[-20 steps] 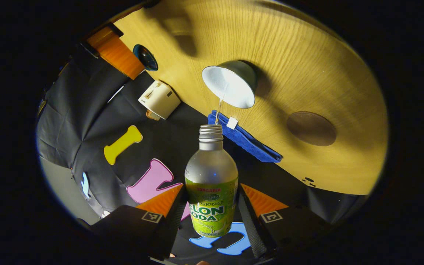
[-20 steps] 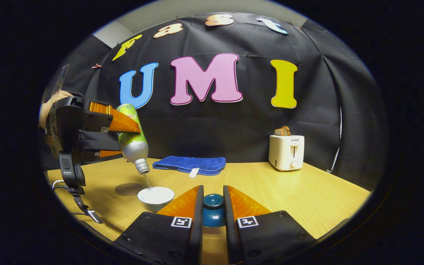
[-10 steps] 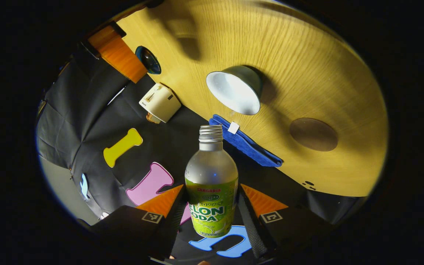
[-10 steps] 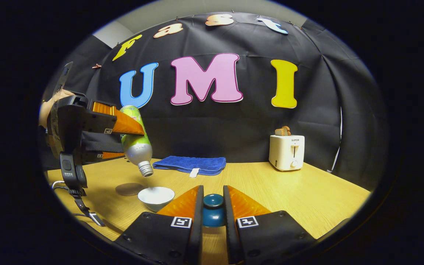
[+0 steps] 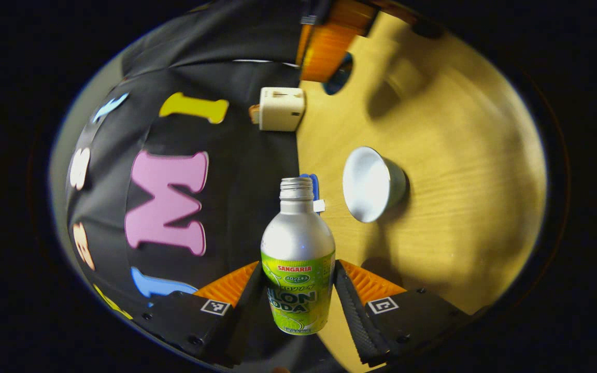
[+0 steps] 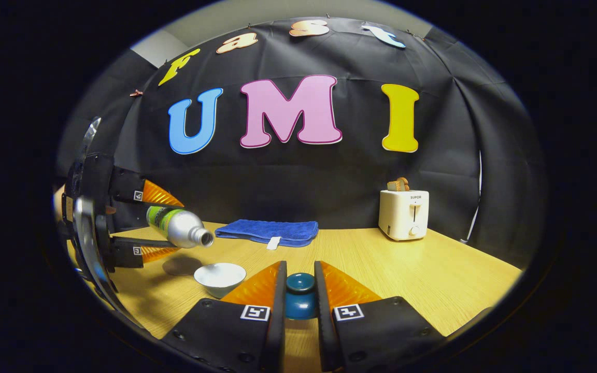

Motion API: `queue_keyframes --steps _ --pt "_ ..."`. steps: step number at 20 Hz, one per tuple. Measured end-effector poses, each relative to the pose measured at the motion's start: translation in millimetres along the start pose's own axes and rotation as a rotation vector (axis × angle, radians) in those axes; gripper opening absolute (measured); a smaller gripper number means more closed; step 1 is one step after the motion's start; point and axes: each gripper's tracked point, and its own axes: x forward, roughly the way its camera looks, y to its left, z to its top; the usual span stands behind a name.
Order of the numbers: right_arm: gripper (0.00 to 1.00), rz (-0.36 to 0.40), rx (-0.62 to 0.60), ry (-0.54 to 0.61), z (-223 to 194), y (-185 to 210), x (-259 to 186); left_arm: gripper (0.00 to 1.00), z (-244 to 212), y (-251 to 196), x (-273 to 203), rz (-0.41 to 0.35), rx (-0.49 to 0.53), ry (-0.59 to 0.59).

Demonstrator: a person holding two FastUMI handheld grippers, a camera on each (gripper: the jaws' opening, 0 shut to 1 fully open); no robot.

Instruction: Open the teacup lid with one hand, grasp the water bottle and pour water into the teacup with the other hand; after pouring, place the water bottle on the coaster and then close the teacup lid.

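In the left gripper view, the left gripper [image 5: 298, 305] at the bottom middle is squeezing the bottle [image 5: 298, 259] with both fingers, one on each side of the label, so it cannot slip. The bottle's open mouth is pointing up the frame, near the white cup [image 5: 371, 184] sitting on the table [image 5: 459, 155] just right of the middle. This view is looking into the cup, but whether there is water in it is hard to tell. In the right gripper view, the right gripper [image 6: 300, 305] at the bottom middle is gripping the blue lid [image 6: 300, 295] tight, probably keeping it off the cup [image 6: 219, 275] so nothing is blocking it. At the left, the bottle [image 6: 179, 228] is lying almost flat in the air, above and left of the cup, with no water coming out. This view is also showing the brown coaster [image 6: 179, 266] on the table [image 6: 407, 264] left of the cup, likely where the bottle is going next.
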Motion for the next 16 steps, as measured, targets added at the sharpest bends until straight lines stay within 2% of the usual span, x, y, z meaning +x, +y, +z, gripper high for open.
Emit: queue_keyframes --steps 2,5,7,11,14,16 --pt "0.30 0.000 0.000 0.000 0 0 0 0.81 -1 -7 4 0.021 -0.247 -0.038" --pt "0.30 0.000 0.000 0.000 0 0 0 0.80 2 -13 21 0.011 -0.601 -0.117" --pt "0.30 0.000 0.000 0.000 0 0 0 0.80 0 -11 27 0.018 -0.790 -0.162" --pt "0.30 0.000 0.000 0.000 -1 0 0 0.80 2 -2 22 0.098 -1.076 -0.218" --pt "0.30 0.000 0.000 0.000 -1 0 0 0.80 -1 4 16 0.115 -1.302 -0.253" --pt "0.30 0.000 0.000 0.000 -1 0 0 0.80 -4 7 13 0.130 -1.363 -0.248"
